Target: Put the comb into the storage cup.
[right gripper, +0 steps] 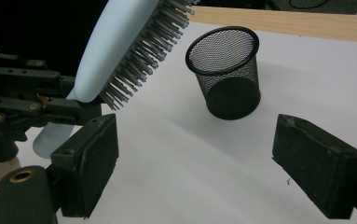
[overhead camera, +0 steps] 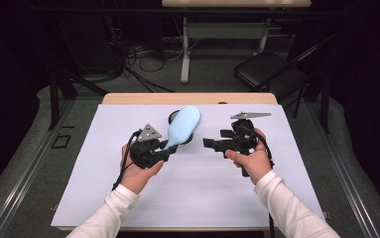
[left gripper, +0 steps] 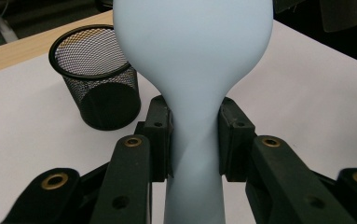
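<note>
**Hairbrush held up in the left tongs**

Near the middle of the tabletop (overhead camera: pixel 103 198), the left tongs (left gripper: pixel 195 140) are clamped on the narrow handle of a pale blue hairbrush (left gripper: pixel 192 56), one pad on each side. The brush is clear of the white surface, its broad head slanting away toward the far edge, bristles turned toward the right tongs (right gripper: pixel 195 168). Those tongs stand wide apart with nothing between them, just beside the brush. Farther off, near the far edge, a black mesh cup (right gripper: pixel 225 70) stands upright.
</note>
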{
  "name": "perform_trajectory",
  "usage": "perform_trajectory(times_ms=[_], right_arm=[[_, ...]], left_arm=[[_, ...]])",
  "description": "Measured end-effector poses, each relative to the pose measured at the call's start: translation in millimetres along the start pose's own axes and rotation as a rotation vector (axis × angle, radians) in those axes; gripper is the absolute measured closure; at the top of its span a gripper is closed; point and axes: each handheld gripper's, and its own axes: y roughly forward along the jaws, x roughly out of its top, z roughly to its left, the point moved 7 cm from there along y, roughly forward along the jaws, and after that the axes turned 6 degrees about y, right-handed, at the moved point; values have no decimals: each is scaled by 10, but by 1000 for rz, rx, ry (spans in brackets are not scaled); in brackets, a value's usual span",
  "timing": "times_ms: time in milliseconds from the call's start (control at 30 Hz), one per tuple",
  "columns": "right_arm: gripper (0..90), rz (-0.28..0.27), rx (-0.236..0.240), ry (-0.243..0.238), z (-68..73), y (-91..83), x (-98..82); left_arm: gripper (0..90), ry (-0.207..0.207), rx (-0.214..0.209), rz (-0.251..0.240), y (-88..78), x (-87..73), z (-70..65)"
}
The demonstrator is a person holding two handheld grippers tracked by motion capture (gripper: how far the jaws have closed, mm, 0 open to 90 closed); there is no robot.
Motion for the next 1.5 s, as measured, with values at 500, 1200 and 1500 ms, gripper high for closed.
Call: perform_trajectory(times_ms=[500,1200,1500], right_arm=[[143,-17,57,47,90,-27,55],[148,-11,55,110,109,45,182],[151,-12,62,143,108,84,275]], left_arm=[[693,56,-7,-9,74,-56,-144],[694,53,-34,-41,122,-83,-267],[694,48,-33,-55,123,-84,-269]])
